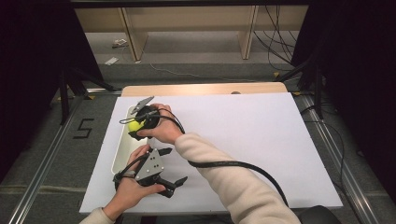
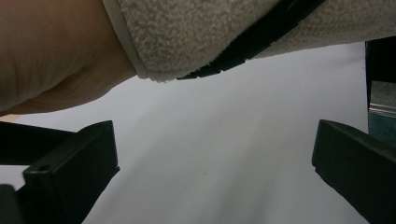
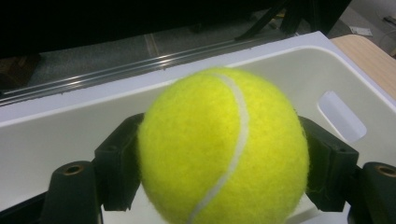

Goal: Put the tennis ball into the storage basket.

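Ball (image 3: 223,145): yellow tennis ball clamped between the right gripper's (image 3: 224,163) jaws, held over the open white bin (image 3: 299,79), which lies at 9 o'clock on the table (image 1: 243,126); the position suggests a drop into the bin is intended. Left gripper (image 1: 161,179): at 7 o'clock, jaws wide apart, empty, seemingly parked clear beneath the right sleeve (image 2: 196,32).

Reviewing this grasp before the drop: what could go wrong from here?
1. The tennis ball is round and pinched only at its sides by the right gripper; it might slip early.
2. Released over the white tray, it may bounce or roll out.
3. The right sleeve crosses close to the open left gripper; they could bump.
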{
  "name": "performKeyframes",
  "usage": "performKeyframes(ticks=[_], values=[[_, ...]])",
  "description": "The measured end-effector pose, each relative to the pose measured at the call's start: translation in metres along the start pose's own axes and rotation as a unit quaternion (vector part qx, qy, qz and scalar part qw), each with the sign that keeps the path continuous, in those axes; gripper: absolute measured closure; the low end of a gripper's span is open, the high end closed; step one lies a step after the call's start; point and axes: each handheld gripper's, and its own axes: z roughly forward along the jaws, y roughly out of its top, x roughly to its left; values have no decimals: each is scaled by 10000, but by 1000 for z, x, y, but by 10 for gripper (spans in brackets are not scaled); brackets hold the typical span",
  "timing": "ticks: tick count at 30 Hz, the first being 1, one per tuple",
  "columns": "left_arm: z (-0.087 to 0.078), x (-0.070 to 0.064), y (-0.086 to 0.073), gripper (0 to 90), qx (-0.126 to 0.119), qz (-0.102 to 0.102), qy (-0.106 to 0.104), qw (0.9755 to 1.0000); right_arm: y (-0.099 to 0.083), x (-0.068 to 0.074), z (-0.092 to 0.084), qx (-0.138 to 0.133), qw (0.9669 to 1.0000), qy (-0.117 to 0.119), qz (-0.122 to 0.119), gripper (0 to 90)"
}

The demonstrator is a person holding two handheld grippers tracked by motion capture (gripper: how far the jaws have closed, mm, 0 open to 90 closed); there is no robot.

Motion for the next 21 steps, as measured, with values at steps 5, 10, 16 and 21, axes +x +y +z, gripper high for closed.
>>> performKeyframes(ticks=[5,10,16,21], values=[[0,0,0,0,25,9,-16,10000,1,1,1,-28,10000,14,4,265],[1,0,0,0,30,24,-16,10000,0,0,2,26,10000,37,8,265],[0,0,0,0,30,23,-15,10000,-3,0,5,103,9999,55,46,265],[0,0,0,0,29,21,-14,10000,-3,0,6,119,9999,46,3,264]])
